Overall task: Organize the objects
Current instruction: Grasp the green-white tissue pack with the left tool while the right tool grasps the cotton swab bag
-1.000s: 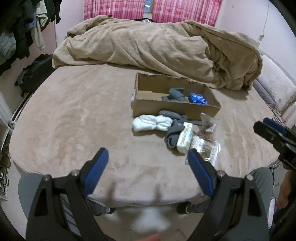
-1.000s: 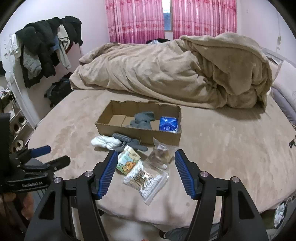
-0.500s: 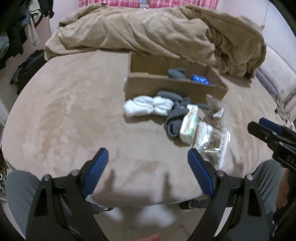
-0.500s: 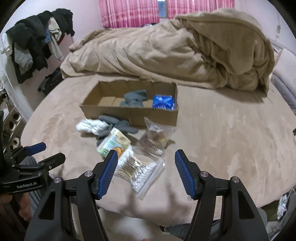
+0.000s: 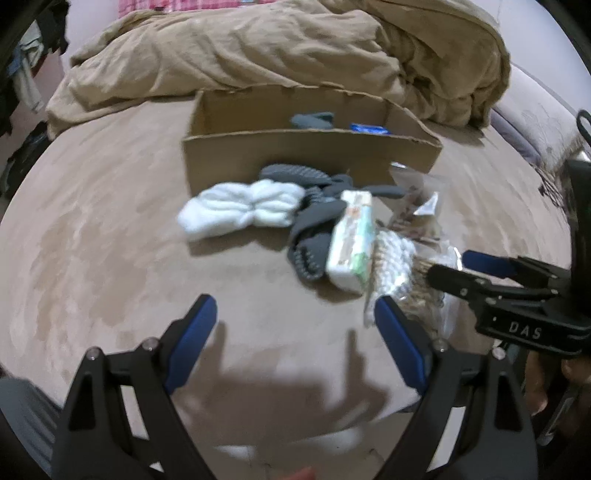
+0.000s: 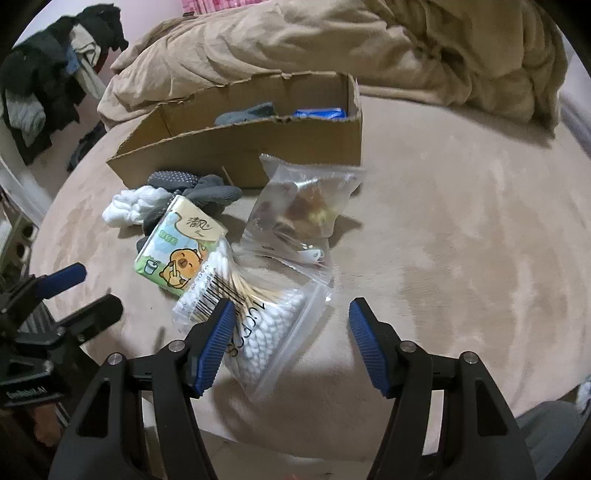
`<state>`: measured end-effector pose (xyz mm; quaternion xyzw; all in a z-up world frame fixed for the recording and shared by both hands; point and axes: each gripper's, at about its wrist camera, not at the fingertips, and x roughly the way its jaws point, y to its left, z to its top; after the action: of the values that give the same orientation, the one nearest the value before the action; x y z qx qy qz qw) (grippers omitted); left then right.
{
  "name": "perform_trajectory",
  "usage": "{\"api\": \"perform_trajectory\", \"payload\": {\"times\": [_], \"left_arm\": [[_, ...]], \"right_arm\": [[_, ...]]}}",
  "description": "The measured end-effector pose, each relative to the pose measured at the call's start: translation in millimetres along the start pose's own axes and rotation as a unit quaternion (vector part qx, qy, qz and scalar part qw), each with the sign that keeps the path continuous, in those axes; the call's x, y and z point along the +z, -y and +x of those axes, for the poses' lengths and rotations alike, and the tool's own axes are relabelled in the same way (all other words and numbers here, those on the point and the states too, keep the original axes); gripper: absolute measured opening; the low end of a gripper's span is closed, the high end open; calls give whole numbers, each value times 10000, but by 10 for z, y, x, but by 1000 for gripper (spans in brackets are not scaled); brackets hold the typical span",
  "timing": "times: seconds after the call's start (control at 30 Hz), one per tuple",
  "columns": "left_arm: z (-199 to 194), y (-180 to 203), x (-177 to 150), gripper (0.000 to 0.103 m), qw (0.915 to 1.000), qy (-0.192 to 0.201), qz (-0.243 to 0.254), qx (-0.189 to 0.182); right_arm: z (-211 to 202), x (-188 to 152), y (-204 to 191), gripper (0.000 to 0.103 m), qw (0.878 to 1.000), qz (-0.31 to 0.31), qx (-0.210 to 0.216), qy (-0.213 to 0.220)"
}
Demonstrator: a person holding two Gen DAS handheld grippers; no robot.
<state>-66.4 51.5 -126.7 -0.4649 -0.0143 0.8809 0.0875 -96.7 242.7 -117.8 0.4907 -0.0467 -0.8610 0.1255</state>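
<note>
An open cardboard box (image 6: 258,147) holding a grey sock (image 6: 245,112) and a blue packet (image 6: 319,112) is seen on the bed. White socks (image 5: 240,212), grey grip socks (image 6: 207,190), a tissue pack (image 6: 181,245), a snack bag (image 6: 303,205) and a cotton-swab bag (image 6: 258,317) are strewn flat just before it.

Wide bed surface under a plush beige-brown cover (image 6: 461,229), with a rumpled tan duvet (image 5: 295,48) heaped along the far side. Pale pink wall behind, a strip of pink curtain (image 5: 192,4) at top. Dark clothes hanging (image 6: 48,81) at left.
</note>
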Motion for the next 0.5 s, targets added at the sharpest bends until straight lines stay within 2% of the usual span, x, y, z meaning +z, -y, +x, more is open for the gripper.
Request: {"api": "perform_trajectory", "payload": {"times": [0.07,0.13,0.3,0.5], "left_arm": [[46,41,41,87,9999,15,108,-53],[90,72,85,82,9997,17,206,-123],[201,121,239,57,9990,38,284,-352],[315,177,298,47,9979,-116,359,-524]], "right_arm": [[41,4,43,68,9996,119,272,-1],[76,6,66,68,9987,221,467,-36],[127,3,61,68,9971,273,706,-113],[140,-58,77,67,9946,338,964,-156]]}}
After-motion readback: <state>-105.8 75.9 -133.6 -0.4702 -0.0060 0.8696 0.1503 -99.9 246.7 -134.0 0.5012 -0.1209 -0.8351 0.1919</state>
